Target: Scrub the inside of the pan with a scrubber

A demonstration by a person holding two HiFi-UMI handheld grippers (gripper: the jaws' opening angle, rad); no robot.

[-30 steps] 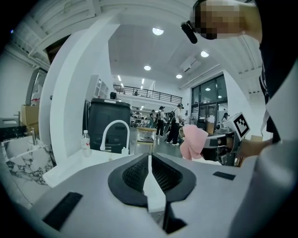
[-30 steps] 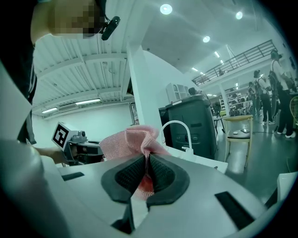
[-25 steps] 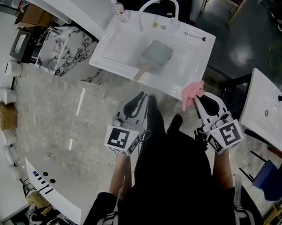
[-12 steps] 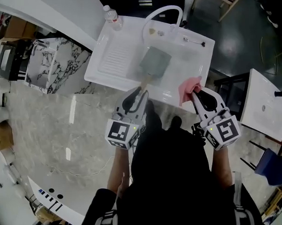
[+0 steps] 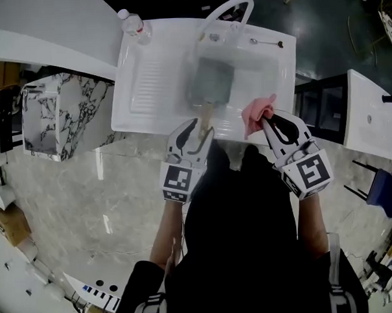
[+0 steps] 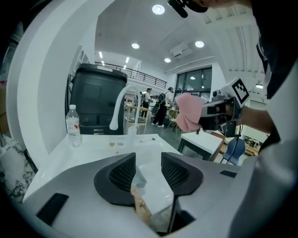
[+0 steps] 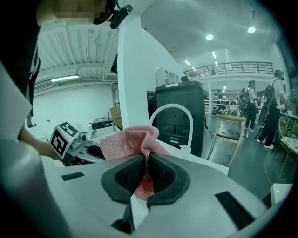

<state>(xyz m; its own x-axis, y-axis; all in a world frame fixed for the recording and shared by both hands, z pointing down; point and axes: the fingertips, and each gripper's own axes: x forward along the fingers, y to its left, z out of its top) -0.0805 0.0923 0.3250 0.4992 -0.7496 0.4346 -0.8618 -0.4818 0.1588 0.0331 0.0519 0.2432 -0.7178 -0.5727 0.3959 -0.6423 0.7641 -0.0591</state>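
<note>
Left gripper (image 5: 199, 124): jaws just opened, pan handle (image 5: 204, 113) between, unpinched | right gripper (image 5: 264, 121): pinching scrubber (image 5: 257, 111) | risk: ungripped pan (image 5: 209, 84) skids in sink (image 5: 147, 77)

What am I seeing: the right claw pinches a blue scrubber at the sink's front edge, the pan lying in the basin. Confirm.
Wrong colour: the scrubber is pink, not blue, as the right gripper view shows. The right claw does pinch it at the sink's front edge, and the pan lies in the basin.
</note>
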